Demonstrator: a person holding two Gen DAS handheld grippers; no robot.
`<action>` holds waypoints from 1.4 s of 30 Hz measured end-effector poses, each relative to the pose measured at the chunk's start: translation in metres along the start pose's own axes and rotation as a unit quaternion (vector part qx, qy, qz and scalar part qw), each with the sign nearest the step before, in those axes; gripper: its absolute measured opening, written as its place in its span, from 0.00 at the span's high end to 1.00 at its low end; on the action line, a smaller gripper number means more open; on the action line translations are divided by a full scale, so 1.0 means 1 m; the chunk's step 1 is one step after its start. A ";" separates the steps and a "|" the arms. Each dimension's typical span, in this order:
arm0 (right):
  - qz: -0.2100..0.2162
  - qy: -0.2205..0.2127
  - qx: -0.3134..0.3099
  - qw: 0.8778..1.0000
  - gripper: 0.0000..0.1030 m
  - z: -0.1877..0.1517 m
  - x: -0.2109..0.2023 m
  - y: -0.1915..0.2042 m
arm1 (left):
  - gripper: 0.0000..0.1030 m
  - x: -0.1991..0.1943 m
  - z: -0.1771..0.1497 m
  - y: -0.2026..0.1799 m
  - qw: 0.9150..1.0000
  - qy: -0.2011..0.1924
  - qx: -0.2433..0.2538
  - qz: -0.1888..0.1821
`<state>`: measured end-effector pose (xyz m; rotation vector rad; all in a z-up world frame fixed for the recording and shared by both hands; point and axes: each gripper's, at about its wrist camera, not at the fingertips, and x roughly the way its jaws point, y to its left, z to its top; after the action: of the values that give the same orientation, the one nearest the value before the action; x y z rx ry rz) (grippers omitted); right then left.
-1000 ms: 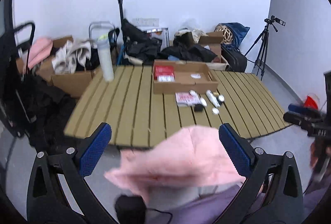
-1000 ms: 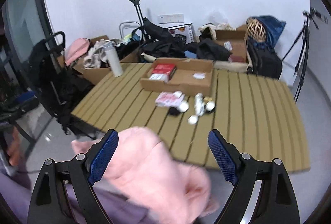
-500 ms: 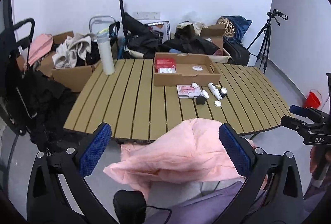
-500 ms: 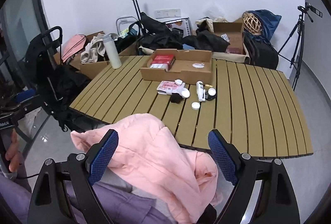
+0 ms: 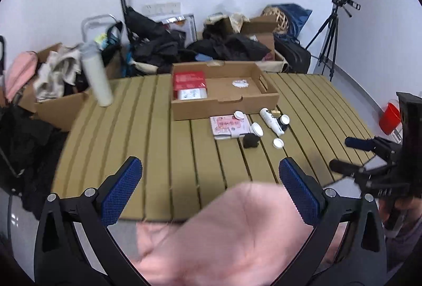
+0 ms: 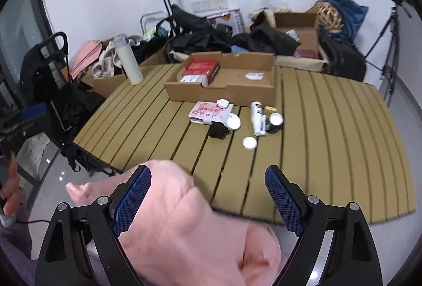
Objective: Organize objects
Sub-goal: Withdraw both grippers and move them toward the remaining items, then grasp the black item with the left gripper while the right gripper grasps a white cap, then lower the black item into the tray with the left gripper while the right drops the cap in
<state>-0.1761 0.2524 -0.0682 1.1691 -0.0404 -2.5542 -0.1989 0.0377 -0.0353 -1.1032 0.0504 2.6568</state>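
Both grippers (image 5: 209,180) (image 6: 208,185) angled down, agape

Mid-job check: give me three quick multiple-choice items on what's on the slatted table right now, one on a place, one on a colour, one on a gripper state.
1. Where does the red box sit?
A. Inside the cardboard tray, at its left end
B. On the bare slats beside the bottle
C. On the floor

2. What colour is the tall bottle at the table's far left corner?
A. Blue
B. White
C. Red

3. How does the right gripper stand?
A. Shut on the white tube
B. Shut on nothing
C. Open, holding nothing

Answers: 1 A, the red box lies within the tray walls at the left. 2 B, its body is plainly white. 3 C, the blue pads are wide apart, short of the small items.
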 end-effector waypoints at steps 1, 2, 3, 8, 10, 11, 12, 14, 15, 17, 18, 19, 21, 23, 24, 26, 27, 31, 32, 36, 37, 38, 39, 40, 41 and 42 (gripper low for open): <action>0.005 0.006 0.000 1.000 0.12 0.007 0.016 -0.003 | 0.00 0.019 0.006 0.000 1.000 0.009 -0.002 -0.015; 0.008 0.013 0.002 1.000 0.14 0.012 0.030 -0.006 | 0.01 0.039 0.010 -0.001 0.999 0.020 -0.004 -0.029; 0.010 0.019 0.007 1.000 0.20 0.017 0.043 -0.010 | 0.02 0.062 0.014 -0.004 0.998 0.031 -0.004 -0.048; -0.021 0.038 0.032 0.999 0.44 0.035 0.100 -0.044 | 0.17 0.156 0.008 -0.034 0.995 0.062 0.020 -0.072; -0.014 0.042 0.042 0.998 0.45 0.034 0.113 -0.056 | 0.21 0.191 0.005 -0.051 0.992 0.078 0.033 -0.090; -0.010 0.050 0.042 0.998 0.46 0.032 0.123 -0.060 | 0.25 0.206 0.003 -0.058 0.991 0.087 0.041 -0.093; -0.011 0.062 0.040 0.997 0.46 0.027 0.135 -0.064 | 0.28 0.222 0.000 -0.065 0.990 0.101 0.049 -0.088; -0.020 0.082 0.040 0.996 0.46 0.019 0.151 -0.070 | 0.32 0.244 -0.005 -0.074 0.987 0.125 0.059 -0.086; -0.021 0.090 0.042 0.995 0.46 0.015 0.159 -0.072 | 0.35 0.253 -0.007 -0.075 0.985 0.137 0.055 -0.091; -0.021 0.101 0.048 0.994 0.49 0.009 0.173 -0.077 | 0.55 0.265 -0.010 -0.073 0.981 0.158 0.043 -0.107; -0.023 0.103 0.047 0.993 0.50 0.007 0.178 -0.078 | 0.60 0.267 -0.011 -0.071 0.980 0.163 0.038 -0.109; -0.032 0.106 0.044 0.993 0.53 0.005 0.184 -0.079 | 0.69 0.269 -0.012 -0.069 0.979 0.166 0.032 -0.112; -0.041 0.110 0.039 0.992 0.63 0.004 0.192 -0.078 | 0.71 0.269 -0.012 -0.065 0.980 0.161 0.022 -0.116; -0.058 0.105 0.029 0.992 0.68 0.003 0.197 -0.076 | 0.72 0.267 -0.011 -0.062 0.980 0.160 0.015 -0.120; -0.067 0.102 0.023 0.992 0.69 0.002 0.198 -0.075 | 0.72 0.265 -0.012 -0.061 0.980 0.160 0.015 -0.121; -0.072 0.098 0.024 0.992 0.69 0.003 0.197 -0.074 | 0.73 0.260 -0.011 -0.061 0.981 0.155 0.013 -0.119; -0.072 0.097 0.026 0.992 0.70 0.003 0.197 -0.075 | 0.73 0.255 -0.011 -0.060 0.982 0.151 0.012 -0.115; -0.066 0.100 0.044 0.992 0.70 0.003 0.182 -0.075 | 0.73 0.220 -0.007 -0.053 0.985 0.142 0.005 -0.102; -0.065 0.094 0.044 0.992 0.70 0.004 0.173 -0.074 | 0.73 0.200 -0.006 -0.050 0.985 0.137 0.003 -0.108; -0.040 0.056 0.043 0.997 0.70 0.008 0.102 -0.065 | 0.73 0.105 -0.007 -0.034 0.993 0.072 0.019 -0.096; -0.035 0.049 0.042 0.997 0.70 0.007 0.087 -0.063 | 0.73 0.079 -0.009 -0.030 0.994 0.056 0.018 -0.091; -0.035 0.039 0.036 0.998 0.70 0.006 0.066 -0.059 | 0.73 0.058 -0.009 -0.025 0.995 0.044 0.015 -0.083; -0.039 0.026 0.024 0.999 0.70 0.003 0.040 -0.053 | 0.73 0.034 -0.010 -0.020 0.997 0.034 0.012 -0.073; -0.042 0.012 0.014 0.999 0.70 0.000 0.018 -0.047 | 0.73 0.013 -0.012 -0.017 0.997 0.025 0.011 -0.067; -0.043 0.002 0.010 0.999 0.70 -0.004 0.001 -0.043 | 0.73 0.001 -0.008 -0.015 0.998 0.019 0.010 -0.065; -0.041 -0.009 0.006 0.999 0.70 -0.008 -0.020 -0.039 | 0.73 -0.012 -0.008 -0.013 0.998 0.016 0.010 -0.063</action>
<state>-0.1688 0.2961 -0.0652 1.1741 -0.0118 -2.6398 -0.1819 0.0466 -0.0312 -1.1043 0.0120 2.5224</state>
